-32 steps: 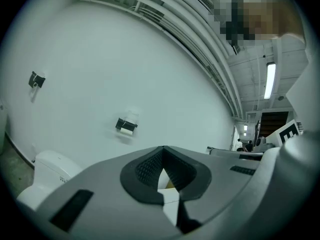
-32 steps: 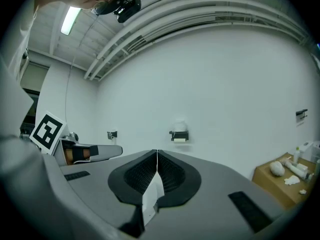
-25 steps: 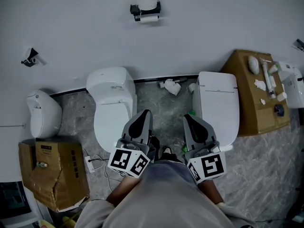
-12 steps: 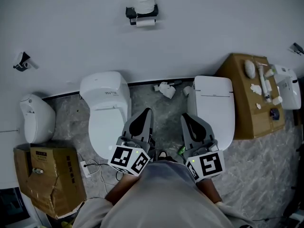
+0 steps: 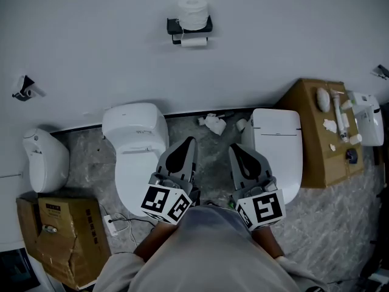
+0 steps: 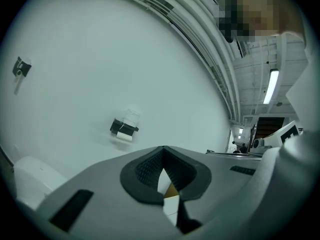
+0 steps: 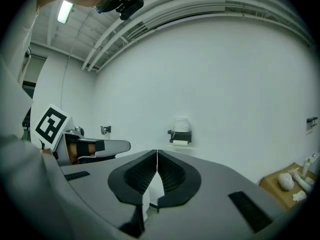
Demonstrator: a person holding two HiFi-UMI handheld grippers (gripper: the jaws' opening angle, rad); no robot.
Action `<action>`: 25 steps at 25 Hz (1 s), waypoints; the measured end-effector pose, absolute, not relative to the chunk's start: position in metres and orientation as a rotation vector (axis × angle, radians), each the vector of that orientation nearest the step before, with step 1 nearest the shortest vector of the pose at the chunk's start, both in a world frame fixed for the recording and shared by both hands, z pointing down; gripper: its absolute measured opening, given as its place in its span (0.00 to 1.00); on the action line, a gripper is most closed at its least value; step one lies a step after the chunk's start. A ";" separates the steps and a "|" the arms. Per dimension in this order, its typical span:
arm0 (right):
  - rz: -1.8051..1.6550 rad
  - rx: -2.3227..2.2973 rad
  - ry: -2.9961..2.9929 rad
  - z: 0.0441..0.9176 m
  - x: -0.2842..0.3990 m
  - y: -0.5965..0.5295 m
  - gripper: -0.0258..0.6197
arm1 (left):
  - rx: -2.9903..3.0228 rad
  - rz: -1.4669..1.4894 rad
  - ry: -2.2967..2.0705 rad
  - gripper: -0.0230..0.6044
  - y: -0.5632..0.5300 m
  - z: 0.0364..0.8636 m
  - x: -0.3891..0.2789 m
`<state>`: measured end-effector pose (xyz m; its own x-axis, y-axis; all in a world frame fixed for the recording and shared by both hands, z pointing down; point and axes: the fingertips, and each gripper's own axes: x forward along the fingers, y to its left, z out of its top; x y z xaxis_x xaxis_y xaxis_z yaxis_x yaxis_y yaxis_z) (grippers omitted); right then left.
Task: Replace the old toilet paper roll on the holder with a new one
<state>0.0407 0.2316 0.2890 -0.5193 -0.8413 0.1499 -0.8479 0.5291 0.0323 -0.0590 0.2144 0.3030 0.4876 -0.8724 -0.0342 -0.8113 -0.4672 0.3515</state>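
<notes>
A black holder (image 5: 182,27) is fixed high on the white wall. A full white roll (image 5: 193,11) stands on top of it, and a small, nearly used roll (image 5: 194,41) hangs below. In the left gripper view the holder (image 6: 120,127) is far off to the left; in the right gripper view the holder (image 7: 180,136) is ahead, just right of centre. My left gripper (image 5: 189,143) and right gripper (image 5: 233,147) are side by side in front of the person's body, pointing at the wall. Both are shut and hold nothing. Their jaws meet in the left gripper view (image 6: 163,148) and the right gripper view (image 7: 157,152).
Two white toilets (image 5: 135,140) (image 5: 277,140) flank the marbled floor strip below the grippers. Crumpled paper (image 5: 214,124) lies by the wall. A small white fixture (image 5: 44,158) and a cardboard box (image 5: 58,239) stand at left. Another box (image 5: 317,140) with small items stands at right.
The person and both grippers have moved closer to the wall. The holder sits slightly lower in the head view. Both grippers stay shut and side by side.
</notes>
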 end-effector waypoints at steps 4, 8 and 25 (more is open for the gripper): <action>0.062 1.447 -2.611 0.286 0.021 0.208 0.07 | 2.461 -0.308 -1.397 0.04 0.189 0.300 -0.074; 0.046 1.452 -2.598 0.284 0.003 0.189 0.07 | 2.481 -0.315 -1.362 0.04 0.166 0.299 -0.088; -0.011 1.486 -2.559 0.272 -0.033 0.130 0.07 | 2.461 -0.357 -1.288 0.04 0.115 0.298 -0.124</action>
